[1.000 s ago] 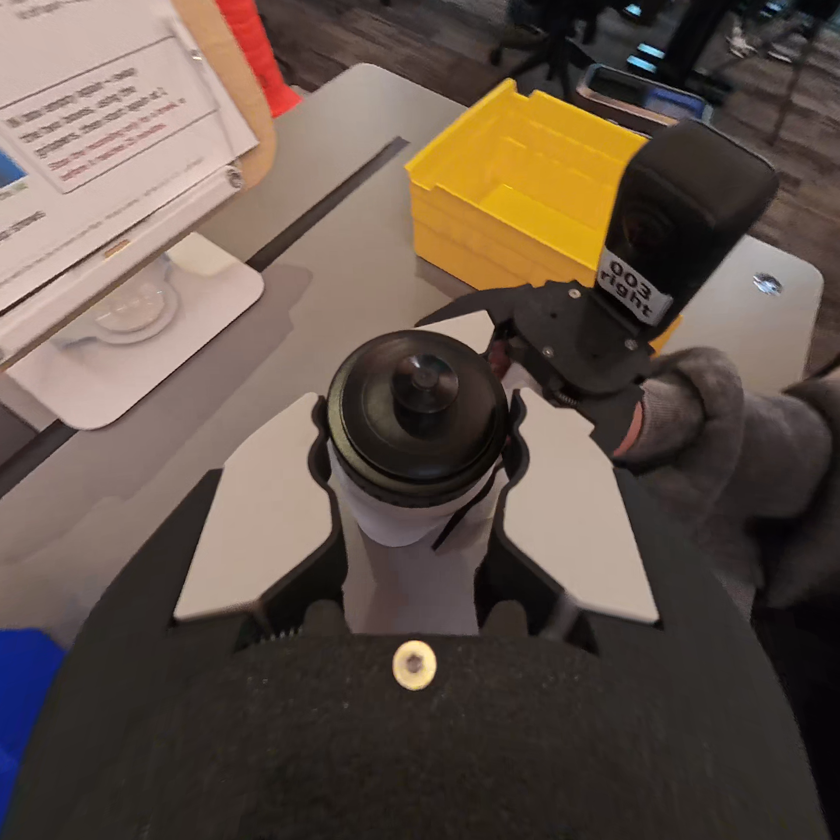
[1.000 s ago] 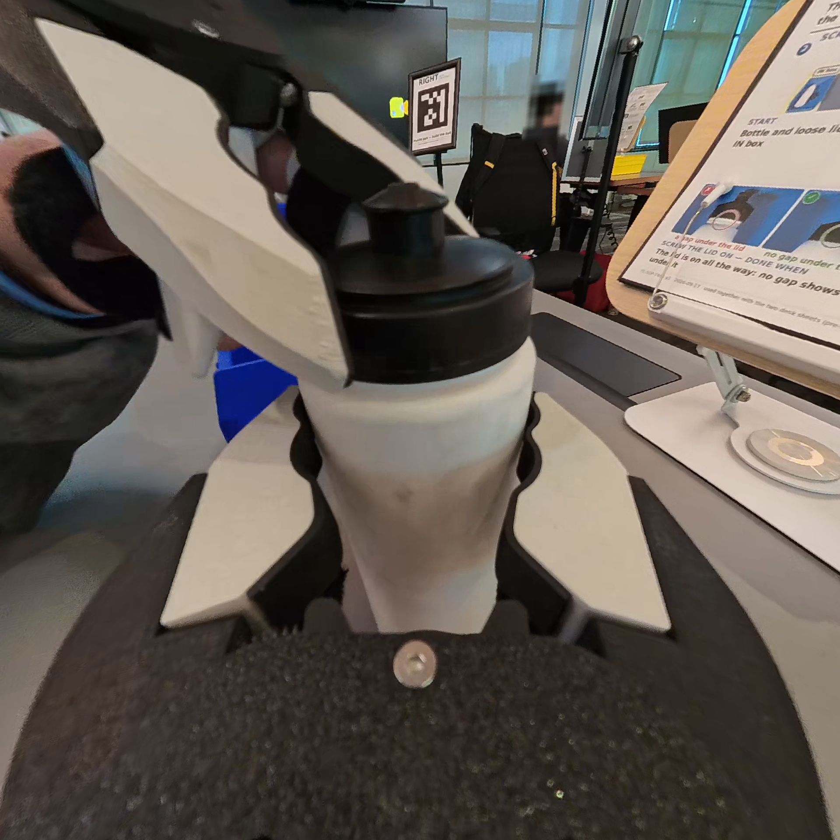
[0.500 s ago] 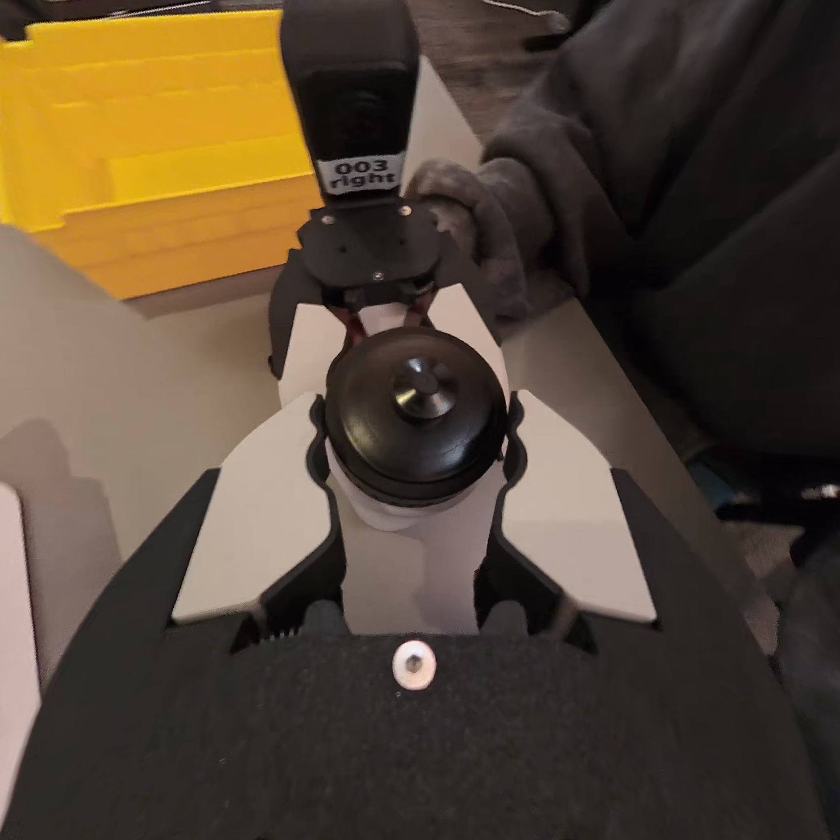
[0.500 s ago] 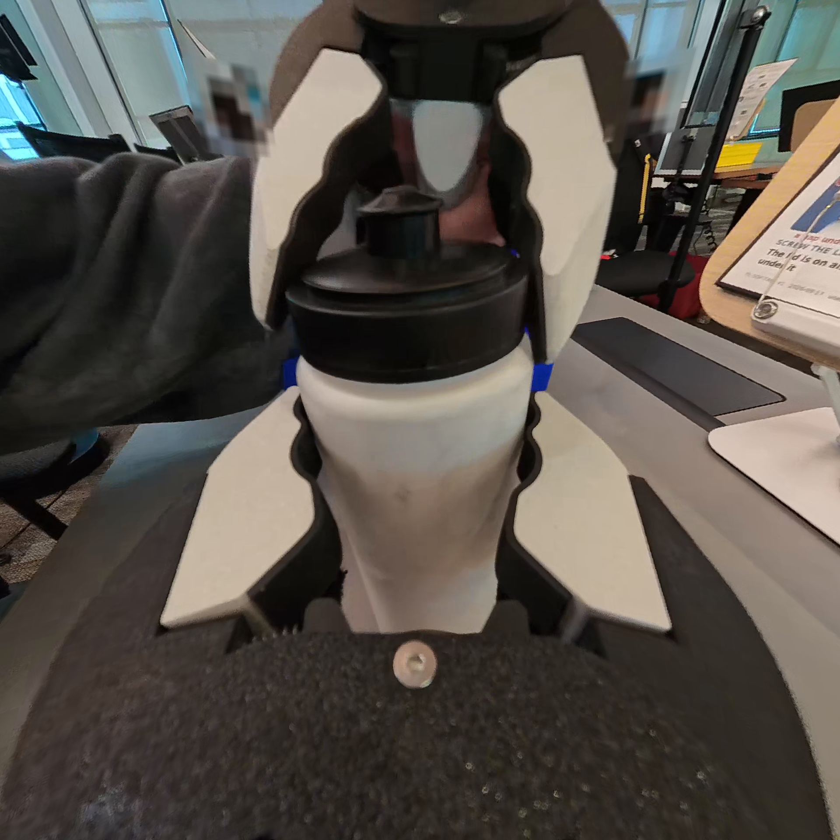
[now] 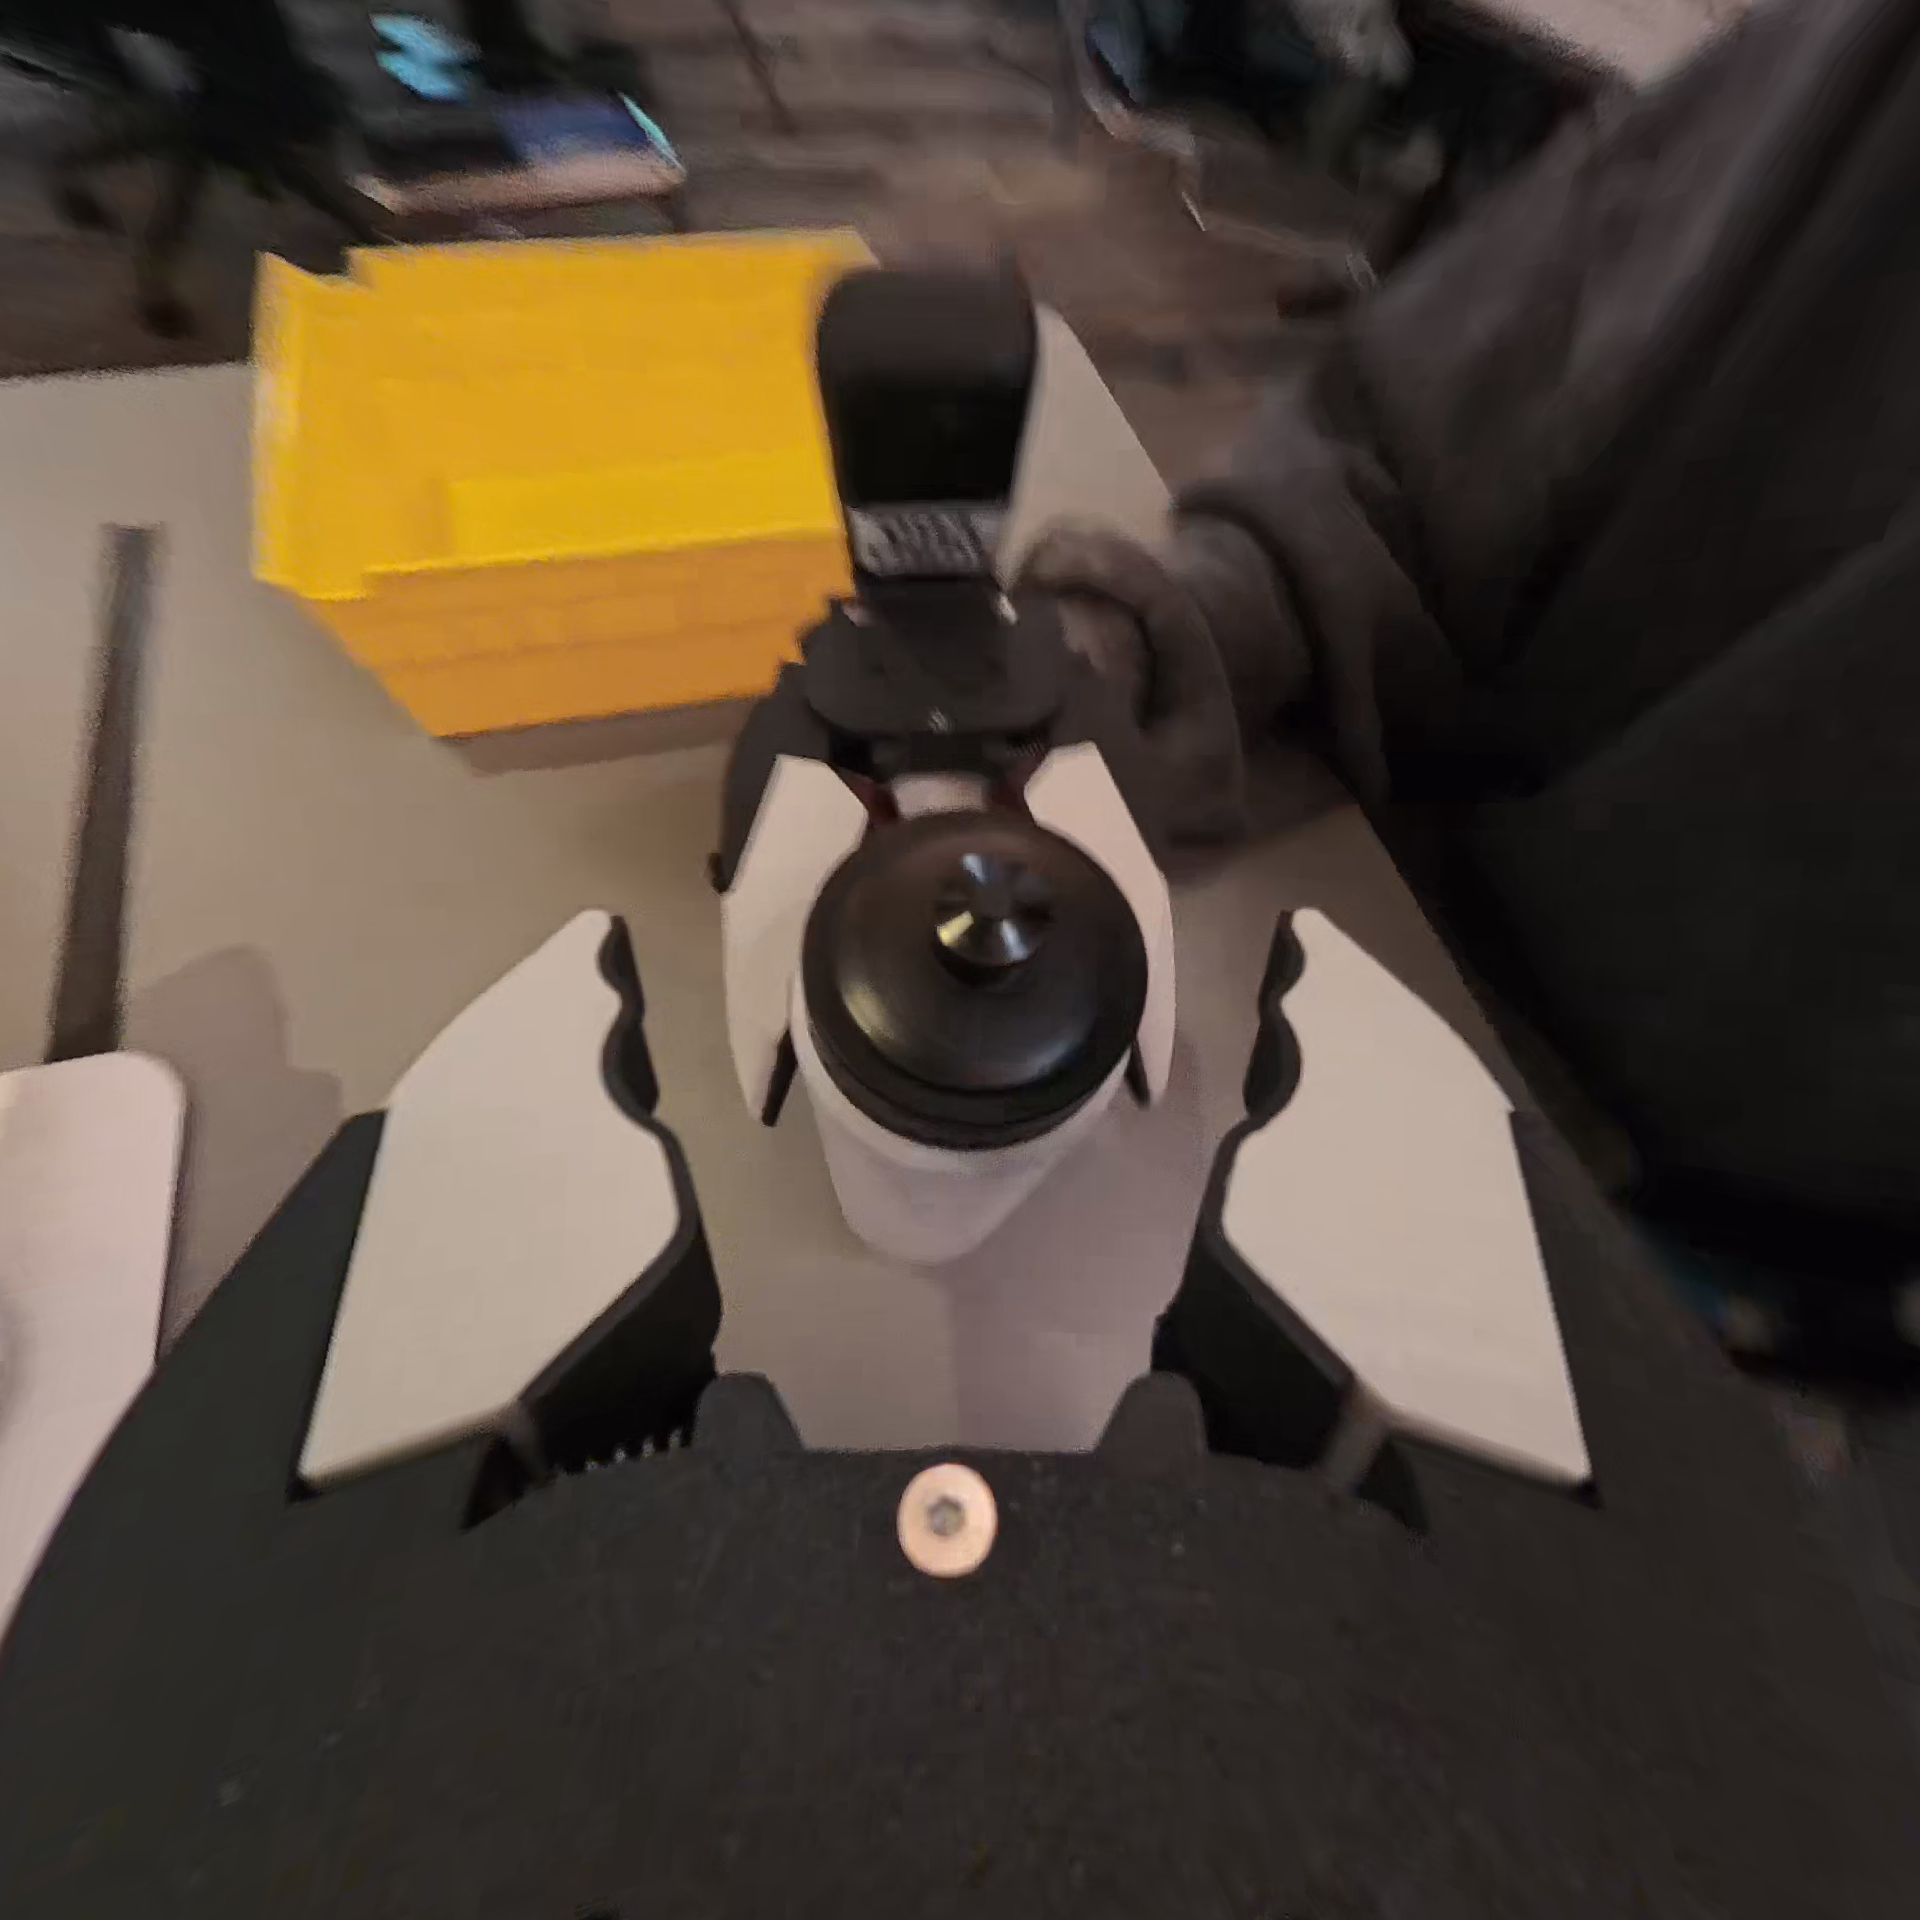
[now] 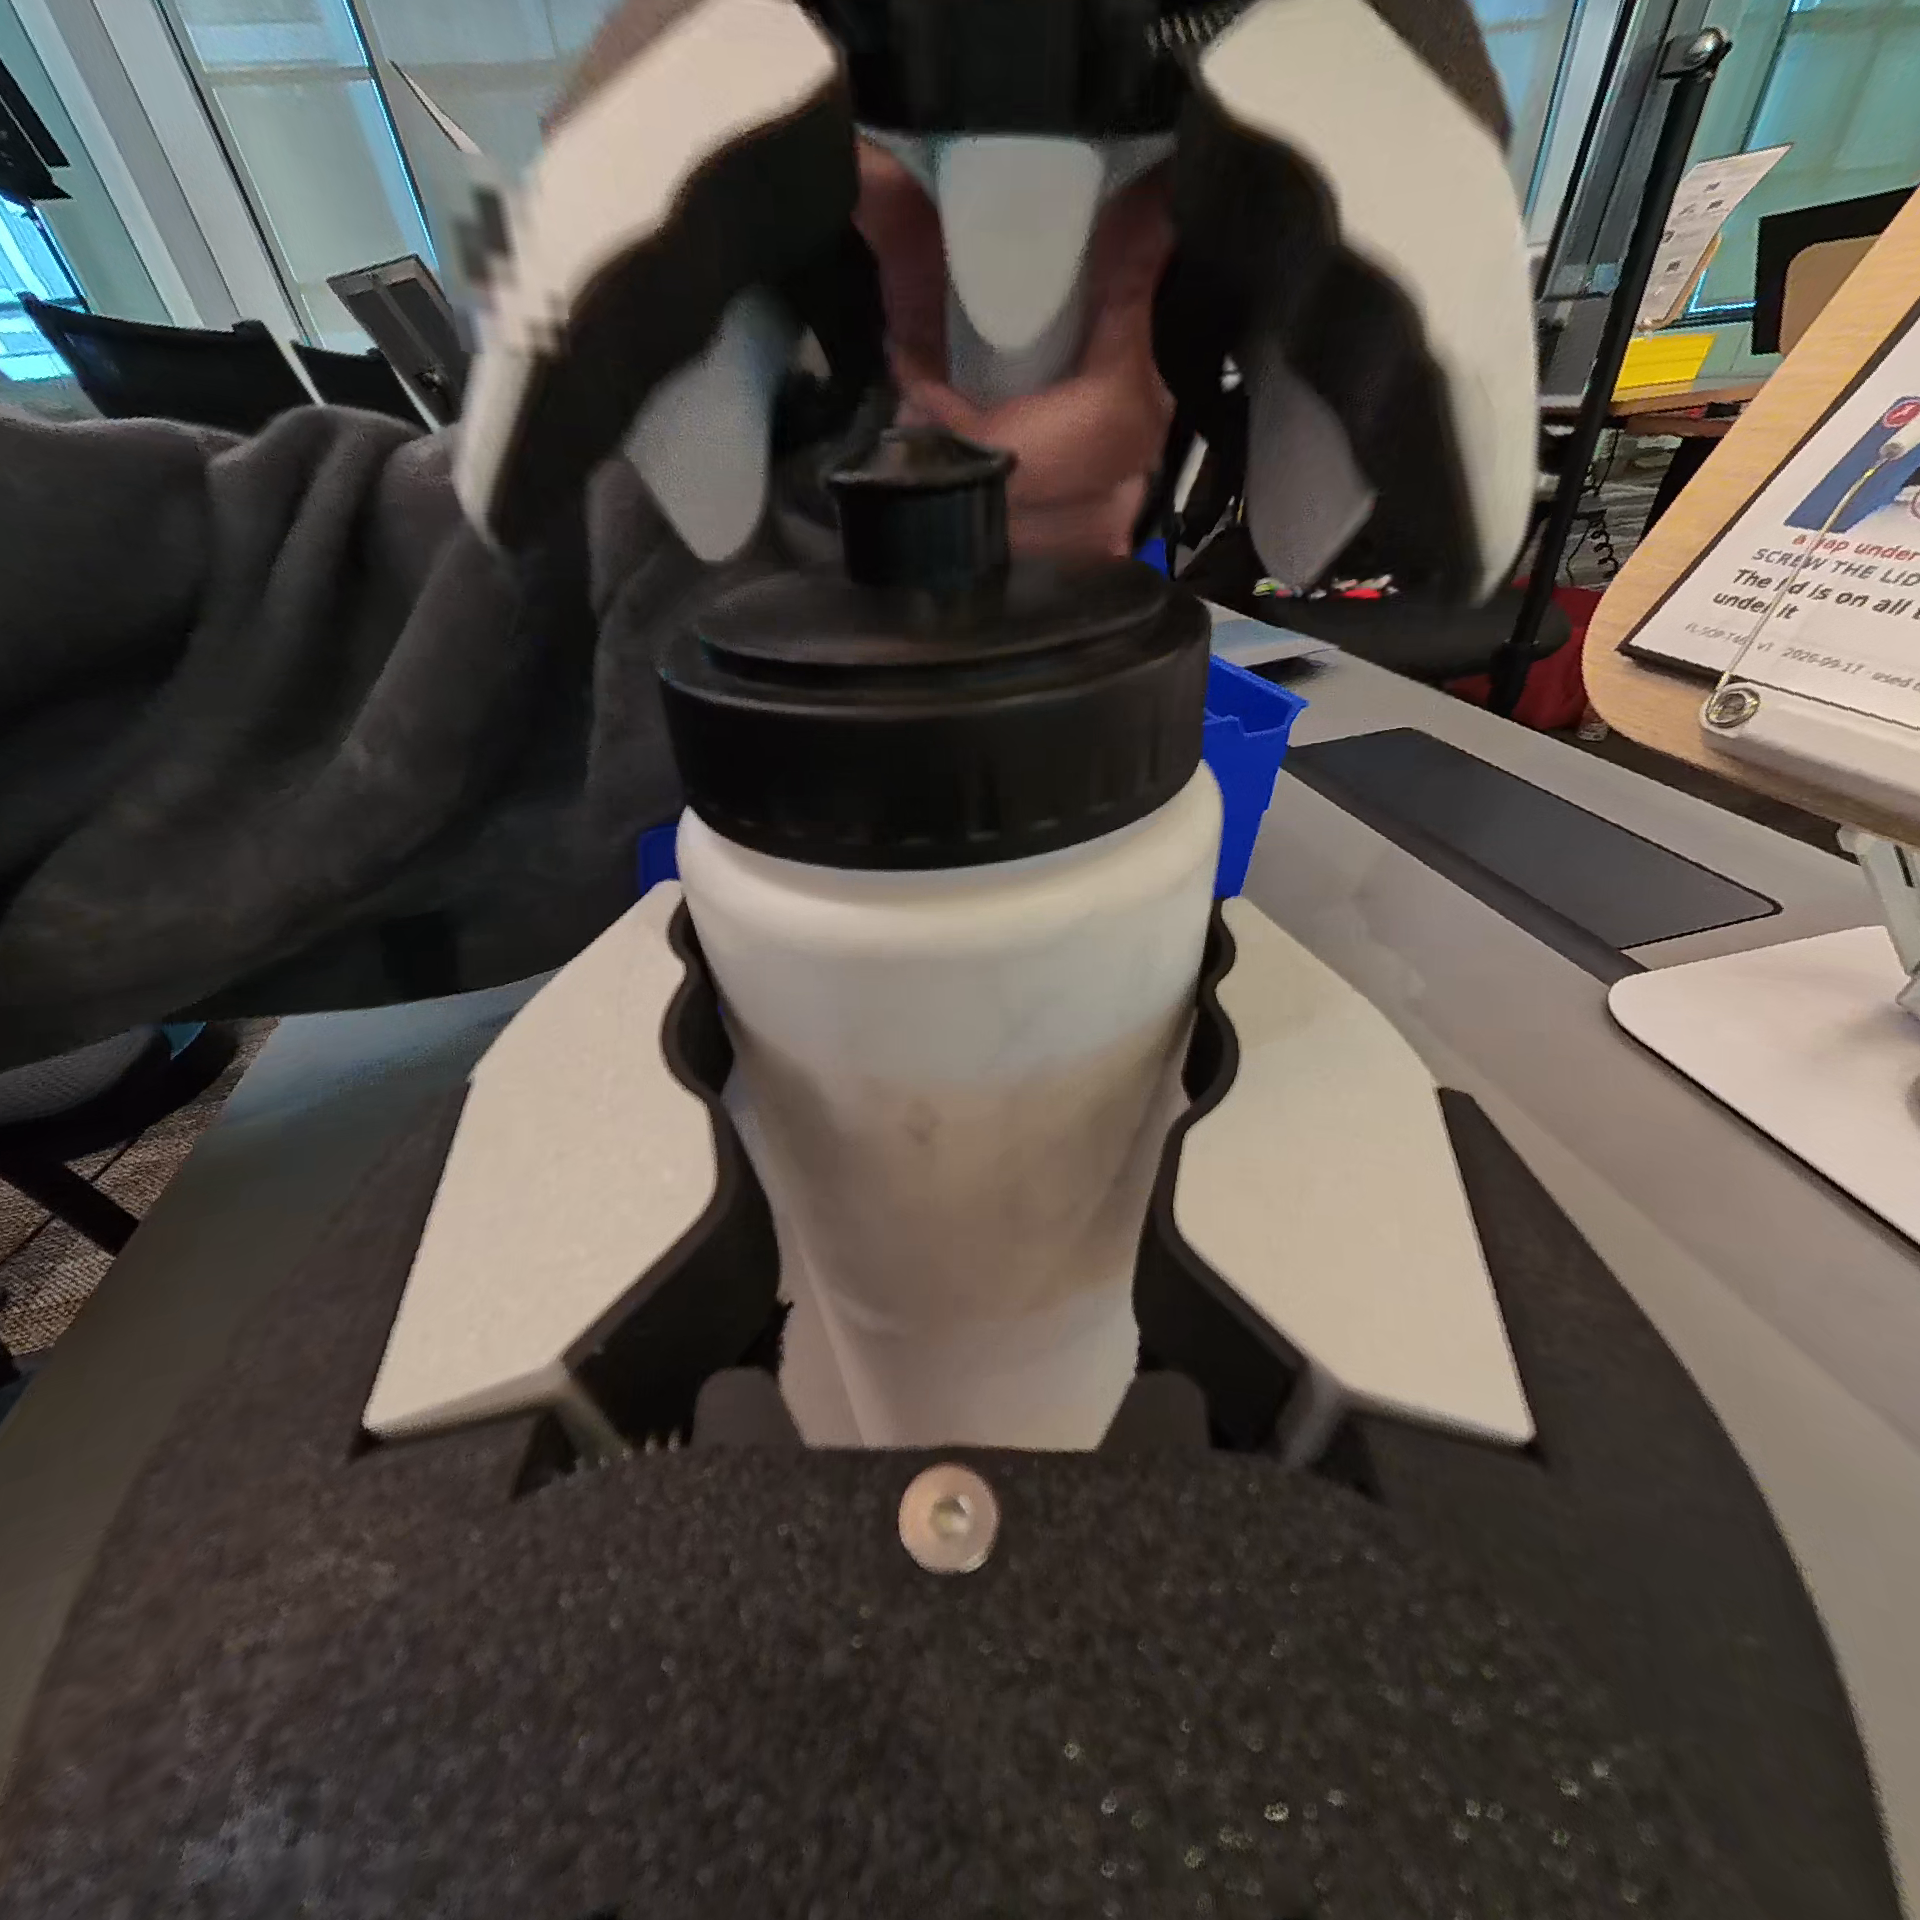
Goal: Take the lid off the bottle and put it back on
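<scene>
Right gripper [image 6: 951, 1091] clamped on the white bottle [image 6: 951, 1039], which stands upright on the table [image 5: 260, 831]. Black lid [image 5: 977, 1003] seated on top. Left gripper [image 5: 951, 1091] spread wide, above the lid, which sits dead ahead between its fingers, untouched. Left view blurred; lid seam hard to read; bottle base hidden.

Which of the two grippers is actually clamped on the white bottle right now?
The right gripper: its pale fingers press the white plastic bottle below the black screw lid. The left gripper is spread open, clear of the lid.
</scene>
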A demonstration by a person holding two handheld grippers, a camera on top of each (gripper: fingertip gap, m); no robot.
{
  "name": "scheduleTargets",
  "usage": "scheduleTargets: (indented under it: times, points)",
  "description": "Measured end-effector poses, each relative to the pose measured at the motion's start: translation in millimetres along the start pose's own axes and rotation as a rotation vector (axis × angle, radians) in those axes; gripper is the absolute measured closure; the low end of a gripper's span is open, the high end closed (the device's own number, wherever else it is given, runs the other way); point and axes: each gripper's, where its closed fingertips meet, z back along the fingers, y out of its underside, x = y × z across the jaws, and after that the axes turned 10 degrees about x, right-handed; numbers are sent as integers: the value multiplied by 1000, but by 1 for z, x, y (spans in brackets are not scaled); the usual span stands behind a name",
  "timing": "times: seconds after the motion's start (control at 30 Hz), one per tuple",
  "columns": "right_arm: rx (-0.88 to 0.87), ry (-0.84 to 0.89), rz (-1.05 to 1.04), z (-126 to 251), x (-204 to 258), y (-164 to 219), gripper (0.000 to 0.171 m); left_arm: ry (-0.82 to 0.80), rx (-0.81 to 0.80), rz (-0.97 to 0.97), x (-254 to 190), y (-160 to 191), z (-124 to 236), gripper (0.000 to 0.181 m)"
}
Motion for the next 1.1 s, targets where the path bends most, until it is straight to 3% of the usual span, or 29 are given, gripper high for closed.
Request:
scheduleTargets:
  times: [0.1,0.17,0.37,0.47,0.57,0.63,0.73,0.87,1.1]
  points:
    - [3,16,12,-1,0,0,84,-211,-214,243,11,-21,19,70]
    - [-1,24,10,-2,0,0,84,-401,-285,440,22,-17,27,71]
    - [-30,29,-3,-2,-4,-1,84,-952,-263,681,15,15,21,78]
    - [-47,26,-23,-1,-7,-1,83,-1036,-241,745,10,15,4,75]
    - [-32,32,-14,-1,-6,-1,84,-1049,-257,821,14,11,-4,78]
    - [-23,44,-7,-2,-6,0,84,-1059,-217,869,19,17,-7,103]
    - [-14,54,-3,-1,-7,1,83,-997,-199,876,19,18,-10,106]
    - [9,65,10,0,-5,1,84,-870,-106,751,15,17,-14,106]
    - [13,60,33,-5,0,0,84,-502,78,488,1,22,-15,106]
